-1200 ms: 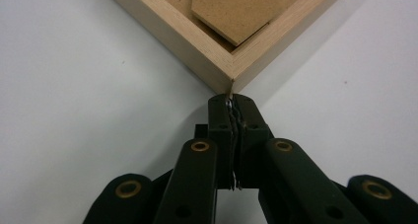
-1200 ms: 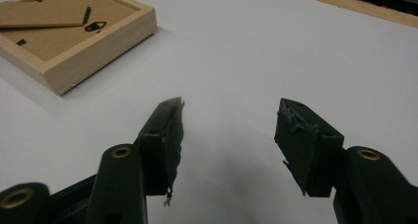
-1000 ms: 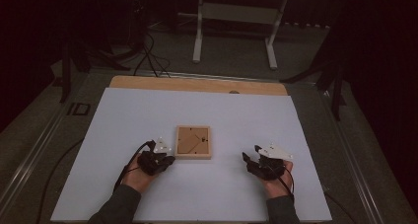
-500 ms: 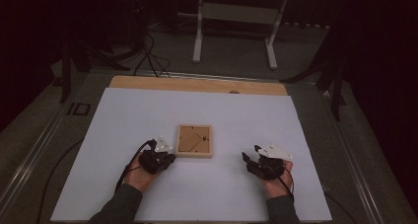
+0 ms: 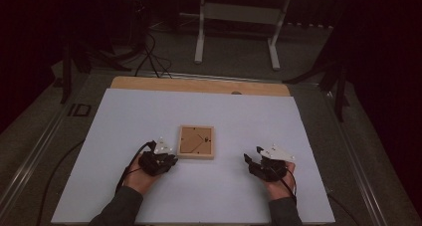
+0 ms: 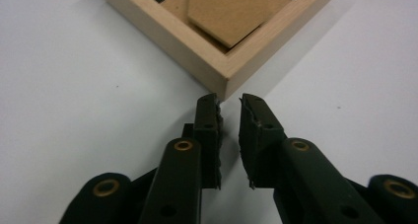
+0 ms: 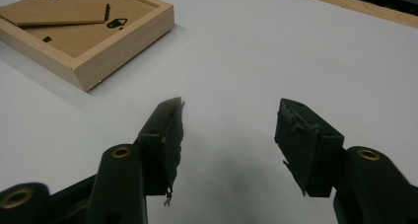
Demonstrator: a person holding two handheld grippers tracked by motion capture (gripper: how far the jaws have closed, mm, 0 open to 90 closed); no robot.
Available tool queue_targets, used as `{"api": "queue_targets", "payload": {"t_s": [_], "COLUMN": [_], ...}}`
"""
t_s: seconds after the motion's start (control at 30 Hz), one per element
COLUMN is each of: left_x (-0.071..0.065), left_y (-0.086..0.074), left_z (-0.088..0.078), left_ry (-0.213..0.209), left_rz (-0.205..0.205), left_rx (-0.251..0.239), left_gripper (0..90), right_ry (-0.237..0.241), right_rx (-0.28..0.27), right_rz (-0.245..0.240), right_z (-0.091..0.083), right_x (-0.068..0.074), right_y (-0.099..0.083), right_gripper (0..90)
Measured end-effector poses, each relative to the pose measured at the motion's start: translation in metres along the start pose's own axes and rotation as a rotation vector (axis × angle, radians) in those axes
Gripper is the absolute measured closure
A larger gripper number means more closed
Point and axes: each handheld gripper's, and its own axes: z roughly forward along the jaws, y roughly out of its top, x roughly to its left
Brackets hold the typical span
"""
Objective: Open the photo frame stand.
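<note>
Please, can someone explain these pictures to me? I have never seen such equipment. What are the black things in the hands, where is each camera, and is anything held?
A person sits at a table and holds a hand-worked grasping tool in each hand: the left tool and the right tool. No robot arm is involved.

The high view looks down from above the person. The other two cameras ride on the tools and look along their black jaws.

On the white surface lies a wooden frame, back side up.

Nothing is held. The left tool points at a corner of the frame; its jaws have just been opening, with only a narrow gap and nothing between them. The right tool stands wide open, apart from the frame.
</note>
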Motion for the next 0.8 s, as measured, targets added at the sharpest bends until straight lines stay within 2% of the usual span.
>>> {"api": "queue_targets", "payload": {"t_s": [0.2, 0.3, 0.4, 0.43, 0.57, 0.8], "left_x": [-0.004, -0.004, -0.003, -0.002, -0.002, -0.004], "left_y": [0.0, 0.0, 0.0, 0.0, 0.0, 0.001], "left_z": [-0.005, -0.008, -0.009, -0.011, -0.011, -0.011], "left_ry": [-0.017, -0.02, -0.021, -0.038, -0.036, -0.036], "left_rz": [-0.01, -0.02, -0.038, -0.066, -0.07, -0.079], "left_rx": [-0.036, -0.056, -0.063, -0.081, -0.085, -0.101], "left_gripper": [69.3, 65.9, 63.1, 62.4, 60.4, 58.7], "right_ry": [0.023, 0.034, 0.056, 0.074, 0.11, 0.137], "right_rx": [-0.008, -0.011, -0.018, -0.017, -0.016, -0.008], "right_rz": [0.004, 0.0, 0.001, -0.01, -0.04, -0.095], "right_z": [0.0, -0.002, -0.002, -0.001, 0.002, 0.009], "right_x": [0.006, 0.011, 0.013, 0.016, 0.023, 0.038], "right_y": [0.002, 0.006, 0.008, 0.01, 0.016, 0.023], "right_gripper": [47.2, 54.9, 57.9, 60.8, 67.1, 76.1]}}
